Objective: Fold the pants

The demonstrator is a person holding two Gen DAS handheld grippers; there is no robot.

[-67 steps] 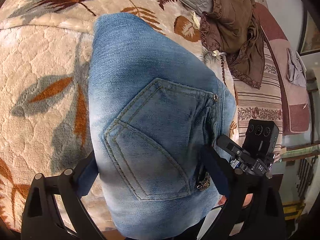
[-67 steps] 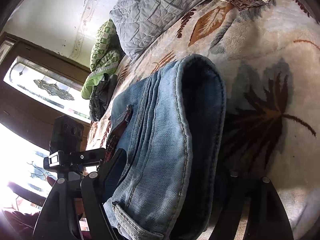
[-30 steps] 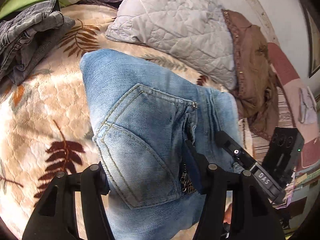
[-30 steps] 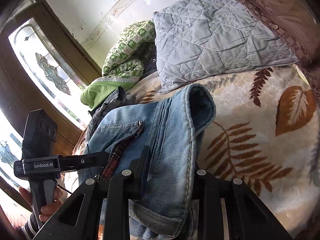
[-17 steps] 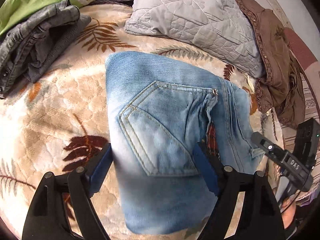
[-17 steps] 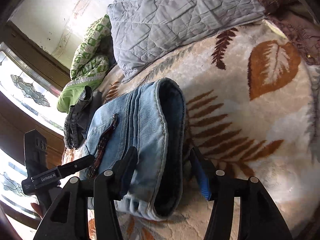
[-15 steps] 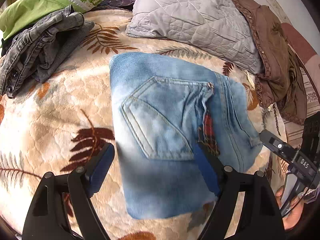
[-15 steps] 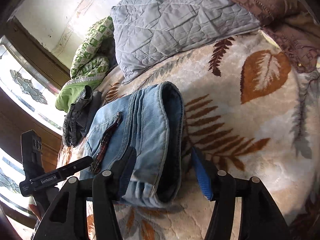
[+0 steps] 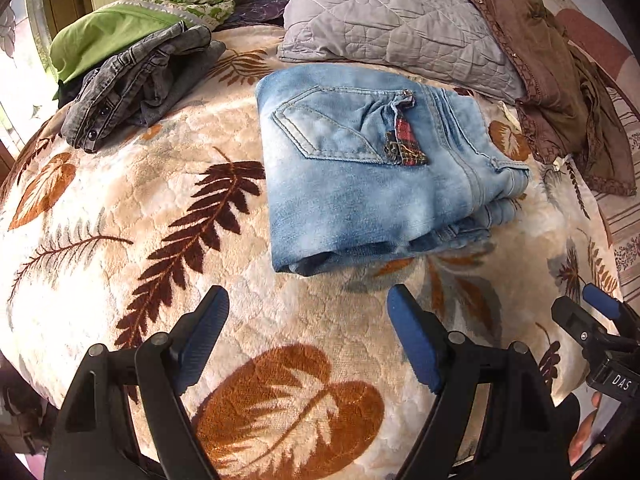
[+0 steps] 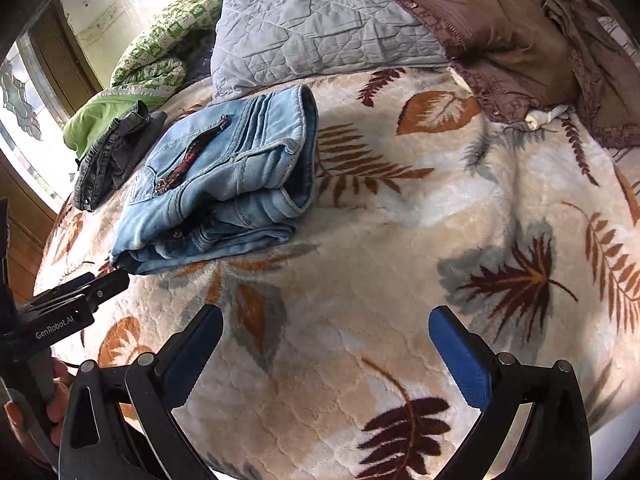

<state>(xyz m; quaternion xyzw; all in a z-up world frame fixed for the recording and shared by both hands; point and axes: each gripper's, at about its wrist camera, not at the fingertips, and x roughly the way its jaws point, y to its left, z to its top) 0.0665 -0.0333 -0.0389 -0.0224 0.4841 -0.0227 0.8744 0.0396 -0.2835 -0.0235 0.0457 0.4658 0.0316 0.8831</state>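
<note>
Folded jeans (image 9: 372, 168) lie ahead of my left hand-held gripper (image 9: 308, 336), jaws apart and empty; my right hand-held gripper (image 10: 326, 350), opening, empty, stands farther off.

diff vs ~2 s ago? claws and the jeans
Both claws let go of the folded jeans and backed away: the left claw stands open and empty, the right claw is empty with its jaws opening. The jeans, earlier between the fingers, now lie flat on the leaf-print blanket, clear of both. The fold, grey pillow and dark jeans pile look unchanged.
</note>
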